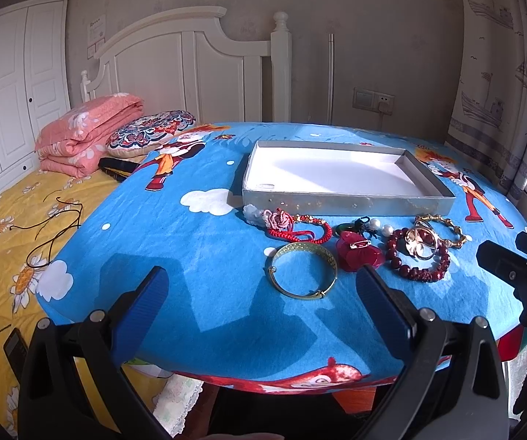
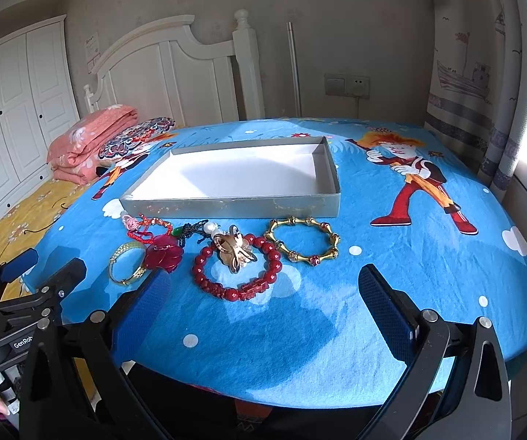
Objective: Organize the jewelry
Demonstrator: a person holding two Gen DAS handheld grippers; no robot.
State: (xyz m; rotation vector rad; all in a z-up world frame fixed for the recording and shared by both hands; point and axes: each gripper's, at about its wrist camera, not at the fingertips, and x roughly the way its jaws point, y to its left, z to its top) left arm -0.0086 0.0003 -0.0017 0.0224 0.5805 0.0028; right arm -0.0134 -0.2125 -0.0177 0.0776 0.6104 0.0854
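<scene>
Both my tongs gape, empty | gold bangle (image 1: 302, 270) at 12 o'clock | risk: thin rim slipping between pads, missing tray (image 1: 340, 203)

White headboard (image 1: 190, 62) and wardrobe (image 1: 10, 88) line beige walls — sunlight enters past a ship-print curtain (image 2: 483, 73).

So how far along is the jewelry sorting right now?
Nothing is done: the box holds no jewelry. Both the left gripper and right gripper are open, holding nothing. The gold bangle, red bead bracelet and the others lie on the table.
</scene>
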